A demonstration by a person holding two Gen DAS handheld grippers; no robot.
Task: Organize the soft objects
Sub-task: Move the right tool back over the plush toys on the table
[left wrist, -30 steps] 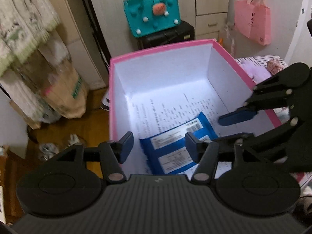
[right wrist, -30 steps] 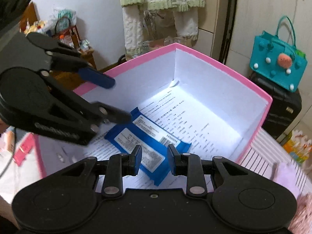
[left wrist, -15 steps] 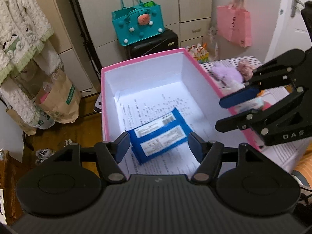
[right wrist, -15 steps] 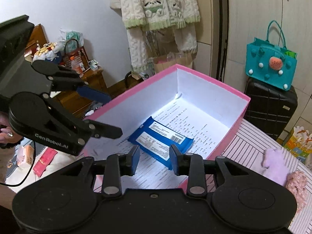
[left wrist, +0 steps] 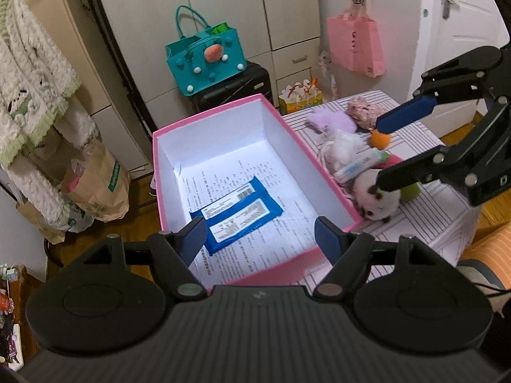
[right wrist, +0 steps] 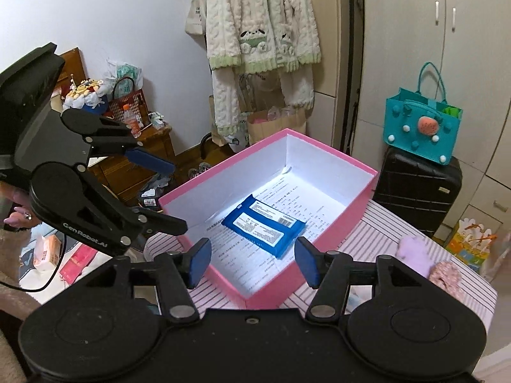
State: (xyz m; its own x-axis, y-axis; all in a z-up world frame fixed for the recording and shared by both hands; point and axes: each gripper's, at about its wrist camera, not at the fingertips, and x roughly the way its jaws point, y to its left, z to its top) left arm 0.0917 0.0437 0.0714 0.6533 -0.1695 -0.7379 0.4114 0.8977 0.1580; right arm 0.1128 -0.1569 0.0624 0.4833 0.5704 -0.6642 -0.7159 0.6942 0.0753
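Note:
A blue wipes pack (left wrist: 235, 214) (right wrist: 264, 226) lies flat on printed paper inside the pink box (left wrist: 220, 110) (right wrist: 338, 153). My left gripper (left wrist: 260, 234) hovers above the box's near end, jaws opening, nothing between them. My right gripper (right wrist: 254, 260) hangs over the box's near corner, jaws also opening and empty; it shows in the left wrist view (left wrist: 380, 151) above the toys. Right of the box lie a panda plush (left wrist: 378, 199), a white plush (left wrist: 341, 148), a purple plush (left wrist: 330, 119) (right wrist: 415, 252), a pink speckled plush (left wrist: 362, 111) (right wrist: 445, 273) and an orange ball (left wrist: 380, 140).
The box stands on a striped cloth surface (left wrist: 440, 210) (right wrist: 383, 226). Behind are a black suitcase (right wrist: 418, 185) with a teal bag (left wrist: 204, 57) on it, a pink bag (left wrist: 356, 44) on the wall, hanging knitwear (right wrist: 262, 32) and a brown paper bag (left wrist: 95, 185).
Both grippers have risen and drawn back out of the box while their jaws widened. The blue pack stays lying in the box, and the plush toys came into view.

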